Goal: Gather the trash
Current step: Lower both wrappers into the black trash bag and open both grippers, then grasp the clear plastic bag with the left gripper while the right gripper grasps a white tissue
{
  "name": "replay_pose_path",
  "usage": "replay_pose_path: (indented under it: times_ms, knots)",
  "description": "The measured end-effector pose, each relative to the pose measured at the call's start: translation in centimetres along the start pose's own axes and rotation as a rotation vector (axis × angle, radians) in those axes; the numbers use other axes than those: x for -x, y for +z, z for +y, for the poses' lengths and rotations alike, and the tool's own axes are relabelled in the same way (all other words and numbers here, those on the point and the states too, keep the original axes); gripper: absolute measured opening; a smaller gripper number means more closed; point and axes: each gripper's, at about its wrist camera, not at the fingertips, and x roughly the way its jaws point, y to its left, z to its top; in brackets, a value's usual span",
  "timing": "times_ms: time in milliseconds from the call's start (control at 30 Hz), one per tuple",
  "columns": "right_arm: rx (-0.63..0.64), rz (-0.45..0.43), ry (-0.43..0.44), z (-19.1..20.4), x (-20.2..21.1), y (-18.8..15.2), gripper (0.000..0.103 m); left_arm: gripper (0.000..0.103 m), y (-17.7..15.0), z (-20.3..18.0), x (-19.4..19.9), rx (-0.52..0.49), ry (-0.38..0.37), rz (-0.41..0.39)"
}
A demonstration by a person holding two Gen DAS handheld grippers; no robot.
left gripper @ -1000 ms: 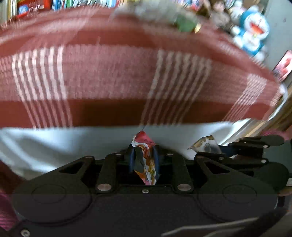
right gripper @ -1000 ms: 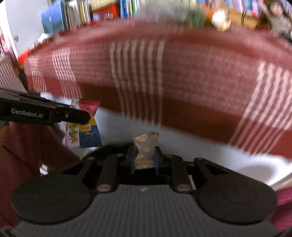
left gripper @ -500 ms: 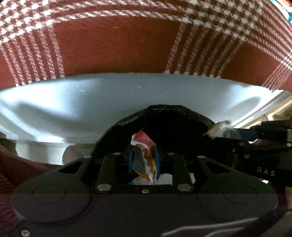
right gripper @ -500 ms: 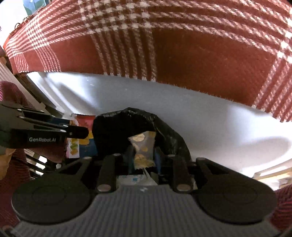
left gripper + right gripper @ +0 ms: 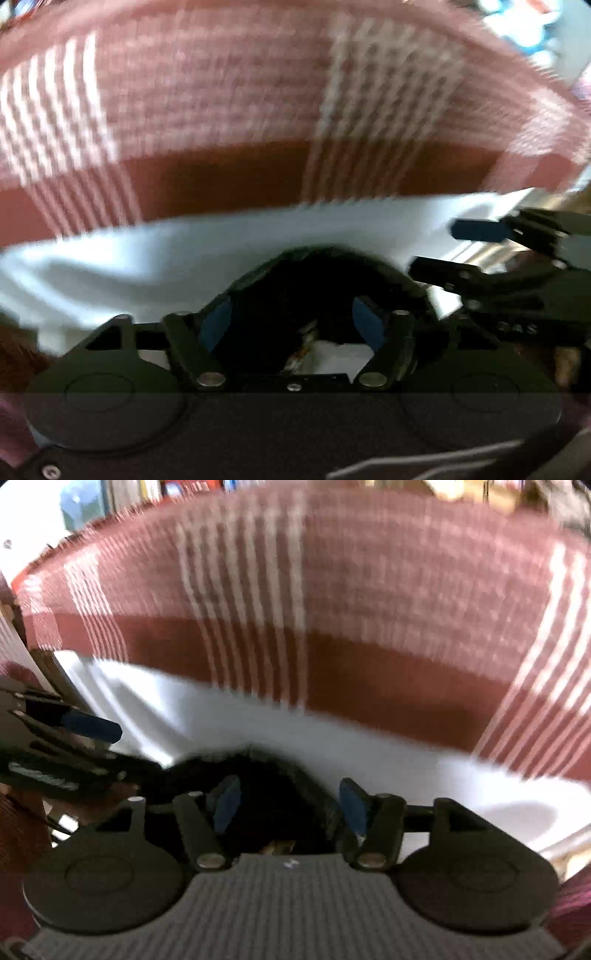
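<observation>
both jaws are now spread wide and nothing is gripped. half a second ago a red and orange wrapper was pinched in the left gripper (image 5: 291, 325) and a pale snack packet in the right gripper (image 5: 284, 805); neither is held any longer. scraps of wrapper (image 5: 304, 347) are seen just below the left gripper's blue pads (image 5: 216, 326), inside the black bin bag (image 5: 321, 273), so both pieces are judged to have been dropped in. a small brown scrap (image 5: 277, 847) is glimpsed low in the bag's dark mouth (image 5: 266, 797) in the right view. the bag sits at the near edge of the table, in front of the white cloth (image 5: 147, 266) and the red checked cloth (image 5: 221, 110) beyond it. this round of collecting is taken as done; further trash would have to be sought on the table. both views are smeared by motion, so no writing can be read now, not even the lettering on the gripper bodies.
</observation>
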Motion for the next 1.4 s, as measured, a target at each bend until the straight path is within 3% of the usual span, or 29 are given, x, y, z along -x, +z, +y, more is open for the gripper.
replay_pose_path:
  times_ms: [133, 267, 467, 533, 700, 867, 1033, 1200, 1267, 1333, 1400]
  knots:
    - [0.029, -0.134, 0.026, -0.4, 4.4, 2.7, 0.08, 0.09, 2.8, 0.3, 5.4, -0.064, -0.09, -0.15]
    - [0.023, -0.259, 0.022, -1.7, 7.9, 5.6, 0.082, 0.094, 6.6, 1.3, 8.7, -0.047, -0.137, -0.3]
    - [0.002, -0.372, -0.102, -3.8, 9.1, 9.8, 0.082, 0.095, 12.4, 1.8, 9.3, 0.026, -0.102, -0.431]
    - [-0.027, -0.396, -0.126, -5.0, 9.1, 11.2, 0.082, 0.096, 14.3, 2.7, 8.8, 0.062, -0.121, -0.457]
    - [-0.126, -0.417, -0.18, -8.8, 8.0, 15.1, 0.082, 0.096, 18.9, 4.6, 5.3, 0.259, -0.218, -0.441]
    - [-0.276, -0.416, -0.191, -13.7, 5.2, 18.8, 0.05, 0.097, 20.9, 5.4, 1.6, 0.425, -0.207, -0.449]
    - [-0.278, -0.406, -0.158, -15.0, 2.5, 21.7, 0.049, 0.098, 22.4, 5.8, -2.0, 0.553, -0.242, -0.382]
    - [-0.26, -0.349, -0.154, -14.9, -0.8, 23.4, 0.048, 0.098, 22.7, 5.9, -4.3, 0.624, -0.262, -0.398]
    - [-0.254, -0.326, -0.164, -14.7, -1.9, 23.7, 0.046, 0.095, 22.7, 5.8, -4.6, 0.608, -0.266, -0.418]
    - [-0.243, -0.314, -0.182, -14.6, -2.8, 23.8, 0.045, 0.072, 22.7, 5.6, -4.5, 0.576, -0.256, -0.424]
    - [-0.239, -0.322, -0.185, -14.5, -3.0, 23.9, 0.042, 0.067, 22.4, 5.1, -4.0, 0.533, -0.223, -0.436]
